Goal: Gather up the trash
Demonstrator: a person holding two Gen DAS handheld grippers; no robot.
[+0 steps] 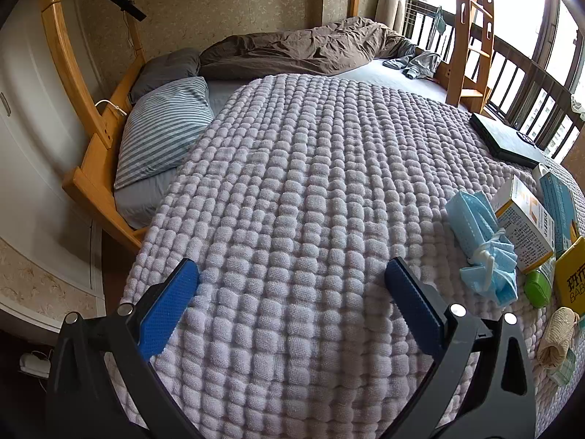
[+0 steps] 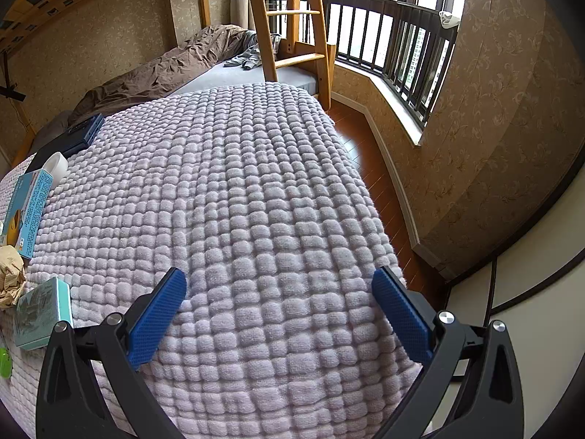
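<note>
Left claw (image 1: 290,278): spread wide, nothing between the blue pads (image 1: 170,303), poised over the lilac quilted blanket (image 1: 310,168) on the bed. Right claw (image 2: 279,285): likewise spread wide and unladen, over the same blanket near its right-hand edge, with the wooden floor (image 2: 360,153) beyond.

Trash clustered at the right margin of the left view — crumpled blue face mask (image 1: 482,245) lying on the blanket, touching a white-and-orange carton (image 1: 523,219); teal carton (image 1: 557,206) just behind that; yellow box (image 1: 572,274) beside; small green item (image 1: 537,287) between mask and yellow box, probably a cap or container, too cropped to confirm. Beige wad (image 1: 555,336) nearer the lens.

Same cluster at the left margin of the right view: teal carton, crumpled brown paper (image 2: 11,278), pale green box (image 2: 40,312). All pieces well apart from both claws.

Further back: dark flat case (image 1: 506,141), striped pillow (image 1: 164,128), brown duvet (image 1: 299,49), 1 wooden ladder (image 2: 289,18).
</note>
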